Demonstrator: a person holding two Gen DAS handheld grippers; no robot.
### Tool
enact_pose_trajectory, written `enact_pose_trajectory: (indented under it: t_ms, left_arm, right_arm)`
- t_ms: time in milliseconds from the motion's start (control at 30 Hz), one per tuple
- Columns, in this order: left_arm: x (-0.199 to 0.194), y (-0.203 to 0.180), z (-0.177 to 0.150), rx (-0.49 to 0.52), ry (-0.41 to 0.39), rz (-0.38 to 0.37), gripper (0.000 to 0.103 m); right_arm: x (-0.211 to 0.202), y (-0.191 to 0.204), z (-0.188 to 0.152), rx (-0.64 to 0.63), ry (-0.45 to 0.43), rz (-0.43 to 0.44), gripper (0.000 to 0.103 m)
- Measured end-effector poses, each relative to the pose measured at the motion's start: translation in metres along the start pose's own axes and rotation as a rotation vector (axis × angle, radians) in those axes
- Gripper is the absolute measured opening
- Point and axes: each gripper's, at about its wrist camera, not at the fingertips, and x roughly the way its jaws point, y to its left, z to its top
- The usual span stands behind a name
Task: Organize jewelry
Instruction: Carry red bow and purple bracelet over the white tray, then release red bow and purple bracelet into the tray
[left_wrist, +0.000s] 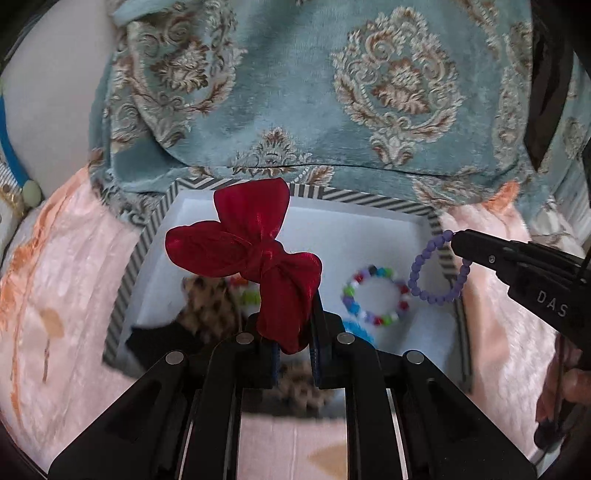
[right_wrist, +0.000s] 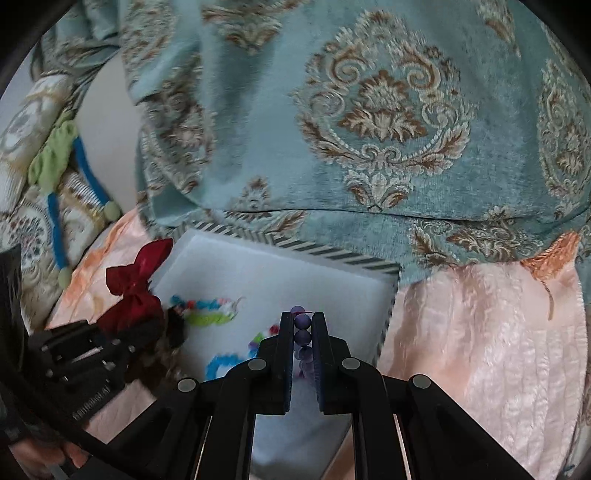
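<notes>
My left gripper (left_wrist: 290, 325) is shut on a dark red fabric bow (left_wrist: 251, 254) and holds it above the white tray with a striped rim (left_wrist: 369, 197). My right gripper (right_wrist: 303, 326) is shut on a purple bead bracelet (right_wrist: 303, 336); in the left wrist view the bracelet (left_wrist: 437, 269) hangs from the right gripper (left_wrist: 456, 242) over the tray's right edge. A multicoloured bead bracelet (left_wrist: 375, 299) lies in the tray. A leopard-print hair piece (left_wrist: 207, 302) and blue and green items (right_wrist: 207, 312) also lie in it. The bow shows at left in the right wrist view (right_wrist: 136, 291).
The tray (right_wrist: 332, 254) sits on a peach satin cover (right_wrist: 480, 332). A teal cushion with brown and cream ornaments (left_wrist: 332, 92) stands right behind it. A patterned pillow with blue trim (right_wrist: 55, 206) lies at the left.
</notes>
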Motion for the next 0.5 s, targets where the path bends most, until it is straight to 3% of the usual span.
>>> enact_pose_trajectory:
  t_ms: [300,433,500]
  left_arm:
    - [0.067,0.009,0.024,-0.006,0.044,0.105,0.011]
    - [0.082,0.015,0.027,-0.026,0.057,0.117,0.012]
    - [0.084,0.017,0.029,-0.041,0.064,0.109,0.018]
  right_arm:
    - [0.056,-0.031,0.008,0.055,0.039,-0.096,0.008]
    - [0.066,-0.035,0.005,0.046,0.042,-0.133,0.008]
    - [0.067,-0.036,0.005,0.042,0.047,-0.126,0.008]
